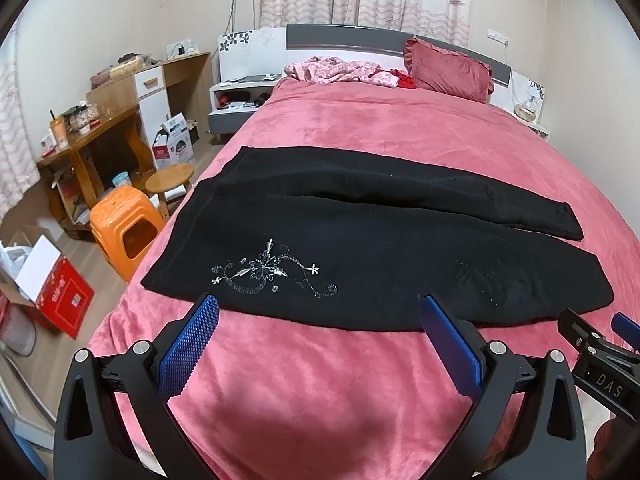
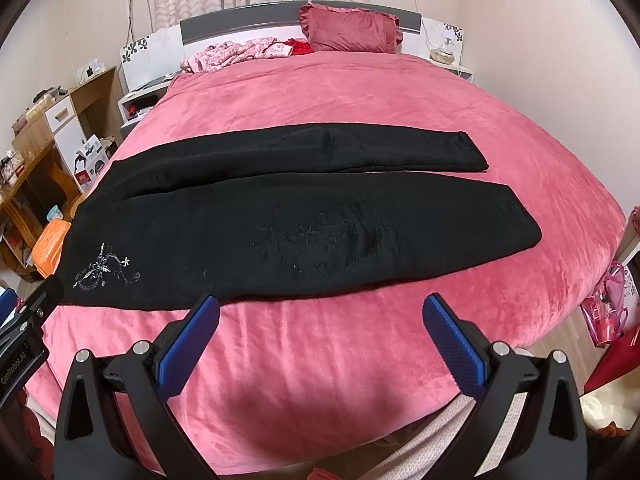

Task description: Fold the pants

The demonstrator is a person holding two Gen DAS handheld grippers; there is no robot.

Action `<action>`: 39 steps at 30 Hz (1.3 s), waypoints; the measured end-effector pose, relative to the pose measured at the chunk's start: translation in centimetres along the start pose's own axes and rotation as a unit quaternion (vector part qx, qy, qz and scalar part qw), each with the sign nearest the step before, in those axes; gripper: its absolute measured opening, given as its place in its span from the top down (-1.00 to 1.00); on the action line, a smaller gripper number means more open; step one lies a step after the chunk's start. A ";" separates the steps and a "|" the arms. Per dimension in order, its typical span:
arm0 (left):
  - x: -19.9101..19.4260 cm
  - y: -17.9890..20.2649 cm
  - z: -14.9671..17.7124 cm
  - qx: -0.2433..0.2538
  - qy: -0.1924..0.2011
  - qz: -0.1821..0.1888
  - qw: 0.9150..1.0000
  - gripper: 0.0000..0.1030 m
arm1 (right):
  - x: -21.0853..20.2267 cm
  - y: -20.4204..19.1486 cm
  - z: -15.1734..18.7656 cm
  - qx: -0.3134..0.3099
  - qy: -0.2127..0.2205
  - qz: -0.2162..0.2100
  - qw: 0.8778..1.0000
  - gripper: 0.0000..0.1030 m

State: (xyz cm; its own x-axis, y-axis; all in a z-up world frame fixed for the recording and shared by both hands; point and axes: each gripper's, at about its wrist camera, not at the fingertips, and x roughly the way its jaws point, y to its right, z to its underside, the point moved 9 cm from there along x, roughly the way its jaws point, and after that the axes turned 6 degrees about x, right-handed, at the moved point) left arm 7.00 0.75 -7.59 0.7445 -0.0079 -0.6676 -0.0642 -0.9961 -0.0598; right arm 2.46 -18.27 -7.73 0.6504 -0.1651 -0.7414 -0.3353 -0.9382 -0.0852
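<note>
Black pants [image 1: 360,248] [image 2: 288,216] lie flat across the pink bed, waist to the left, the two legs running right and split apart at the cuffs. A silver floral embroidery [image 1: 268,272] [image 2: 104,268] marks the near leg close to the waist. My left gripper [image 1: 320,312] hovers open just short of the pants' near edge, nothing between its blue pads. My right gripper [image 2: 320,312] is open too, near the same edge further right, holding nothing. The right gripper's tip shows at the edge of the left wrist view [image 1: 596,336].
The pink bedspread [image 1: 360,128] [image 2: 360,92] stretches far beyond the pants. A red pillow [image 1: 448,70] and crumpled pink clothes [image 1: 340,70] lie at the headboard. Left of the bed stand an orange plastic stool [image 1: 124,228], a wooden stool [image 1: 170,178], a desk and boxes.
</note>
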 end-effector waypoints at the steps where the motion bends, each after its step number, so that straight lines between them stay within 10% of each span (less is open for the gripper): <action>1: 0.0 0.0 0.0 -0.001 -0.002 0.000 1.000 -0.94 | 0.0 0.0 0.0 0.000 0.000 0.000 1.000 -0.97; 18: 0.8 -0.4 0.3 -0.008 -0.021 0.002 1.000 -0.94 | 1.1 0.7 0.1 0.007 -0.010 -0.002 1.000 -0.97; 29: 4.9 -2.6 3.1 -0.165 -0.057 0.149 0.973 -0.94 | 4.3 2.4 0.8 0.020 -0.047 -0.040 0.998 -0.97; 39: 7.3 -6.0 4.8 -0.196 -0.045 0.172 0.964 -0.94 | 8.3 10.8 0.2 0.149 -0.095 -0.064 0.982 -0.96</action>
State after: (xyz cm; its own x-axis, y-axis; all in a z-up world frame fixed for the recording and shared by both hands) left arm 9.62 7.11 -15.63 0.6623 -0.3538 -0.6605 -0.0278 -0.8925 0.4502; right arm 4.08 -29.74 -14.93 0.5709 0.0349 -0.8203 -0.4614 -0.8128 -0.3557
